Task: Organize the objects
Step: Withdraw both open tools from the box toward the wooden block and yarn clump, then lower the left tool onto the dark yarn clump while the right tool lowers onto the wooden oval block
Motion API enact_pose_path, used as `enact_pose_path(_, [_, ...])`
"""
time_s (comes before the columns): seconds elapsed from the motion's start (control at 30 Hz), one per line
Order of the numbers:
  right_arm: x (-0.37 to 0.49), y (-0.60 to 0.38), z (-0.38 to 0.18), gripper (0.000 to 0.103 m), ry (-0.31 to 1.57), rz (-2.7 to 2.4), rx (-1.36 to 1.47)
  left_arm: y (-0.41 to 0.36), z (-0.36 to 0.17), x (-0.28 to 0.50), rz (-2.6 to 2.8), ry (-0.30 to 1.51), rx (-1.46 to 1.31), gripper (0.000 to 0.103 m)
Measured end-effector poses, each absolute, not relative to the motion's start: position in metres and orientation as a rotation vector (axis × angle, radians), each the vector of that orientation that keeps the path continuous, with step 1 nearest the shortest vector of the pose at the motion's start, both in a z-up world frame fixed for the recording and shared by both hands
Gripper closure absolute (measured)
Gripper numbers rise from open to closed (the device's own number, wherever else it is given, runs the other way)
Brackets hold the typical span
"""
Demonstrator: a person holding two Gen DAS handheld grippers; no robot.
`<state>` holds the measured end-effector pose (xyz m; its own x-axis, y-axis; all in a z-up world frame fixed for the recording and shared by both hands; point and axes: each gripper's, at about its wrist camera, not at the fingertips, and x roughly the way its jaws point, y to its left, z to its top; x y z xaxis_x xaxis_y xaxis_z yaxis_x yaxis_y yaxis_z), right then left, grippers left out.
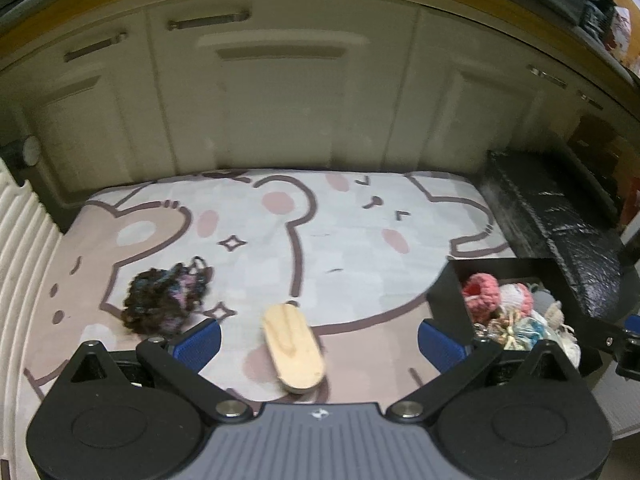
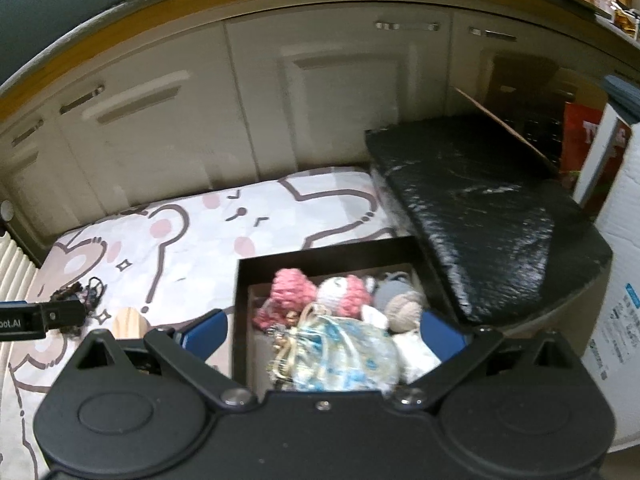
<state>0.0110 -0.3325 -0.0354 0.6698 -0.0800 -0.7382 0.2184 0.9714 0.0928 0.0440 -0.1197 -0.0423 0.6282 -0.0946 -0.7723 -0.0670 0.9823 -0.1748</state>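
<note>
My left gripper [image 1: 318, 342] fingers are spread wide, empty; I'd center the wooden piece [image 1: 294, 350] between them before closing.

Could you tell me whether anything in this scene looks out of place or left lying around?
Two things lie loose on the mat instead of in the box with the other items: a dark yarn bundle and a wooden piece. The wooden piece sits between the open left tool's fingers, ungripped.
</note>
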Motion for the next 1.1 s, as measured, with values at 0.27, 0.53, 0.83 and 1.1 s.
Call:
enact_pose_path(0.27, [0.025, -0.296, -0.034, 0.0, 0.815, -0.105, 0.162, -0.081, -0.04, 0.033, 0.047, 0.88, -0.215, 0.0])
enact_pose_path(0.53, [0.036, -0.263, -0.03, 0.0, 0.811, -0.044, 0.147, -0.049, -0.039, 0.023, 0.101, 0.866, -0.221, 0.0])
enact_pose_path(0.83, [0.047, -0.229, -0.03, 0.0, 0.813, 0.022, 0.115, -0.02, -0.04, 0.016, 0.148, 0.85, -0.234, 0.0])
enact_pose_path(1.1, [0.056, -0.209, -0.033, 0.0, 0.813, 0.06, 0.086, -0.004, -0.048, 0.02, 0.17, 0.848, -0.241, 0.0])
